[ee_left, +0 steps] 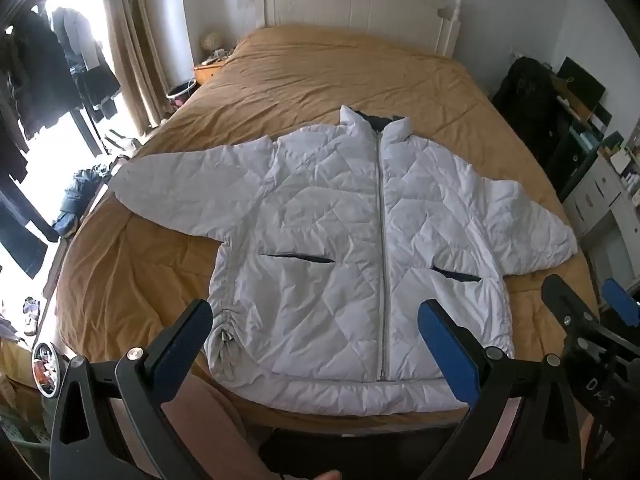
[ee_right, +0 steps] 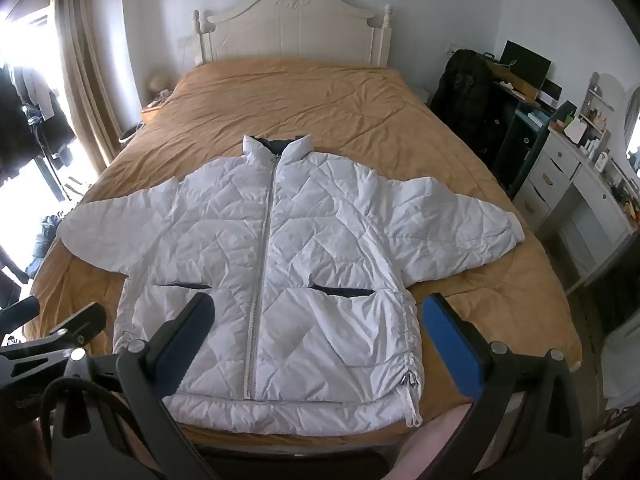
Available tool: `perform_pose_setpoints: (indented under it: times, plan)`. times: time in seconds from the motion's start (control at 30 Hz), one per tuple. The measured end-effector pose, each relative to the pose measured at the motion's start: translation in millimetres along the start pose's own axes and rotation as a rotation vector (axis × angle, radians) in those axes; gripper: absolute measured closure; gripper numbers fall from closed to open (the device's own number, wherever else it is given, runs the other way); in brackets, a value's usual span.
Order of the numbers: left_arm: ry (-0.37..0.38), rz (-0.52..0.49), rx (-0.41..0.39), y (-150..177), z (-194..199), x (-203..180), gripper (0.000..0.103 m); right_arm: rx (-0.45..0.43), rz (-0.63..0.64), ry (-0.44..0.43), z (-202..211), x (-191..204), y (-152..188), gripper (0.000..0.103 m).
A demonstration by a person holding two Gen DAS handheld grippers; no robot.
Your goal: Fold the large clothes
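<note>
A white quilted jacket point(ee_left: 340, 248) lies flat and face up on the bed, zipped, sleeves spread to both sides, collar toward the headboard. The right wrist view shows the same jacket point(ee_right: 288, 264). My left gripper point(ee_left: 316, 320) hovers open above the jacket's hem, nothing between its fingers. My right gripper point(ee_right: 316, 316) hangs open over the hem too, also holding nothing. In the left wrist view the right gripper point(ee_left: 588, 300) shows at the right edge; in the right wrist view the left gripper point(ee_right: 64, 328) shows at the left edge.
The bed has a mustard-brown quilt point(ee_left: 320, 76) and a white headboard point(ee_right: 296, 24). Hanging dark clothes and curtains point(ee_left: 128, 40) stand at the left by a bright window. A dark bag point(ee_right: 464, 92) and white drawers point(ee_right: 560, 184) line the right side.
</note>
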State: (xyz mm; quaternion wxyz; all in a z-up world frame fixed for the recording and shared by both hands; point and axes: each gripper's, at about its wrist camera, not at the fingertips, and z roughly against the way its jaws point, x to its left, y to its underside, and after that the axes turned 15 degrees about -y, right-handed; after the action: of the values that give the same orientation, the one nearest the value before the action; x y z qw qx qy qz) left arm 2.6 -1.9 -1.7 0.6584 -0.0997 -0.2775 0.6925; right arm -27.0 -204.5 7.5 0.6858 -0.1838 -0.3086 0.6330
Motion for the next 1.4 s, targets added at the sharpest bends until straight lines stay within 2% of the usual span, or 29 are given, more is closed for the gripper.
perform_pose_setpoints:
  times: [0.07, 0.17, 0.4, 0.7, 1.4]
  plan:
    - [0.028, 0.033, -0.029, 0.9, 0.1, 3.7, 0.0, 0.0, 0.002, 0.001, -0.9, 0.6, 0.2, 0.0]
    - [0.016, 0.018, -0.028, 0.7, -1.8, 1.0, 0.0, 0.0, 0.003, 0.003, -2.4, 1.7, 0.4, 0.0]
    - [0.063, 0.057, -0.013, 3.1, -4.4, 11.8, 0.001, -0.002, 0.007, 0.006, -6.5, 3.1, 1.4, 0.0]
    - [0.01, 0.041, -0.023, 3.0, -2.7, 12.5, 0.001, -0.005, 0.006, 0.005, -3.9, 2.8, 0.0, 0.0]
    - [0.023, 0.03, -0.025, 8.2, 3.2, 8.6, 0.001, 0.0, 0.003, 0.003, -3.9, 1.1, 1.2, 0.0]
